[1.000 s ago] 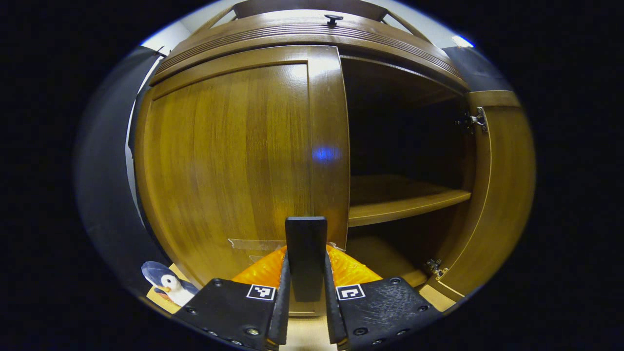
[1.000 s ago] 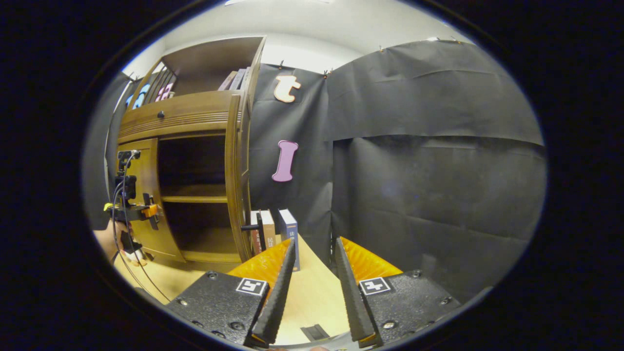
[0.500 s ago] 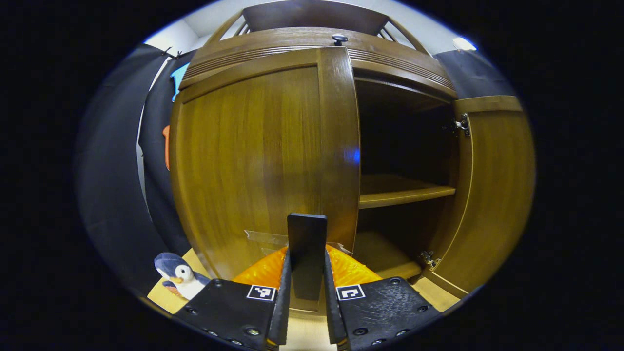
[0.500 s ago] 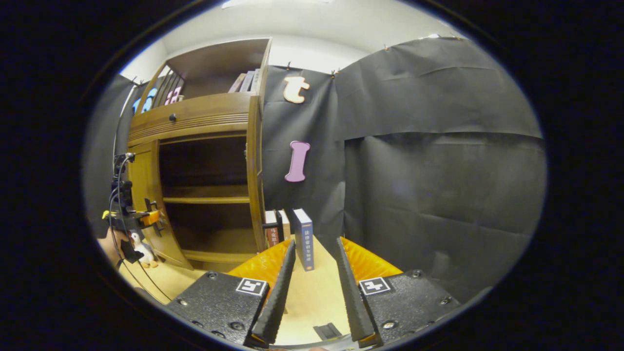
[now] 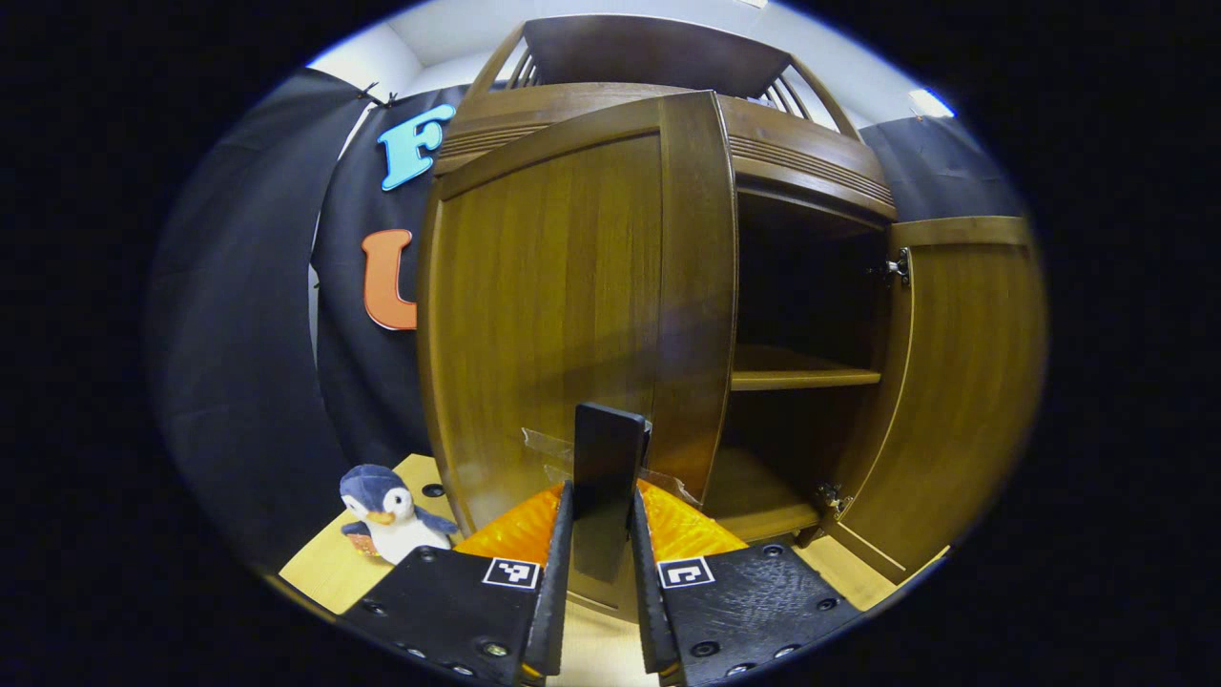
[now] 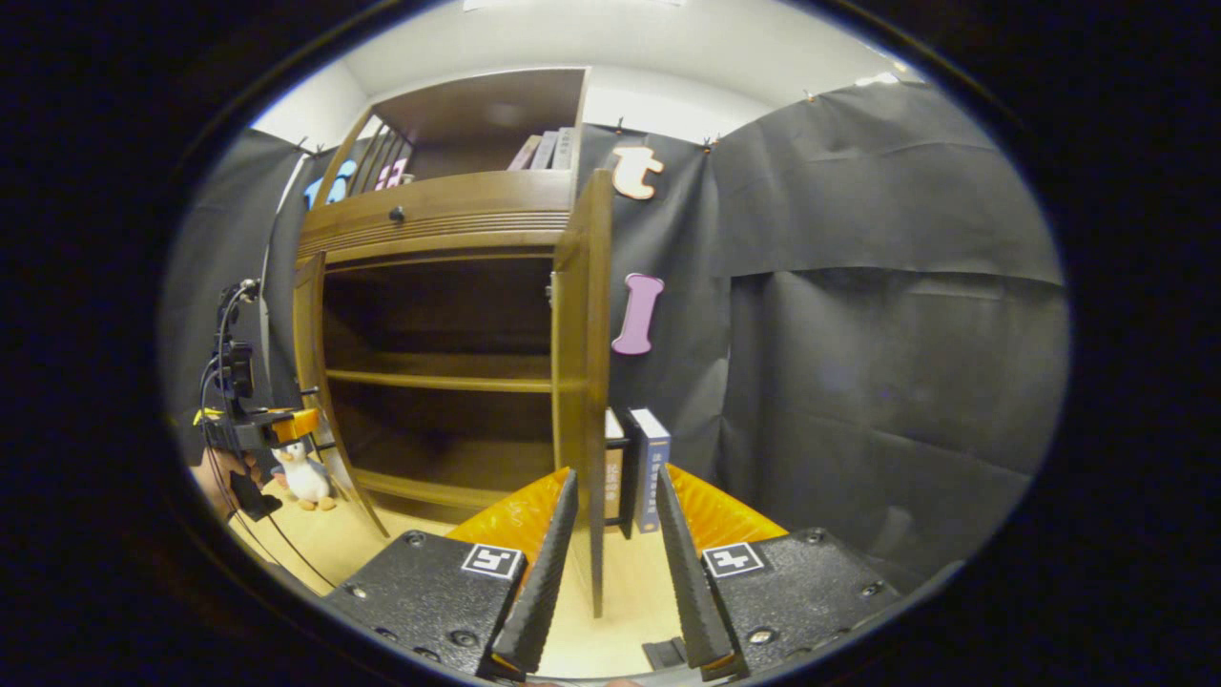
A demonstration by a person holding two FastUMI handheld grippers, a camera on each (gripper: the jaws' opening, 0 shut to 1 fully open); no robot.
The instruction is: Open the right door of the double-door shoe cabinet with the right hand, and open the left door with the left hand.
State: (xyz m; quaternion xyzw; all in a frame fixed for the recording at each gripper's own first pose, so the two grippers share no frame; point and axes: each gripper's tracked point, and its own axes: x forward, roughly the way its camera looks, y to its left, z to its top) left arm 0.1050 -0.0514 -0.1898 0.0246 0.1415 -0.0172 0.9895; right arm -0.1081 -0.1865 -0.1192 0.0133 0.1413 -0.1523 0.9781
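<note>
The wooden shoe cabinet (image 5: 811, 162) stands with both doors swung out. My left gripper (image 5: 599, 496) is shut on the dark bar handle (image 5: 609, 448) of the left door (image 5: 563, 305), which is partly open. The right door (image 5: 954, 382) stands wide open, baring a shelf (image 5: 801, 379). In the right gripper view that right door (image 6: 582, 382) is edge-on, in line with the gap of my right gripper (image 6: 615, 472), which is open and presses on nothing. The left gripper (image 6: 253, 429) and the hand (image 6: 219, 472) holding it show at the left door (image 6: 310, 382).
A penguin toy (image 5: 391, 510) sits on the pale tabletop (image 5: 324, 572) left of the cabinet. Books (image 6: 649, 468) stand upright behind the right door, by the black cloth wall (image 6: 887, 382). More books (image 6: 544, 151) lean on the cabinet's upper shelf.
The left door has swung farther open with my left gripper on its handle. My right gripper view has shifted so the right door now stands edge-on before its fingers.
</note>
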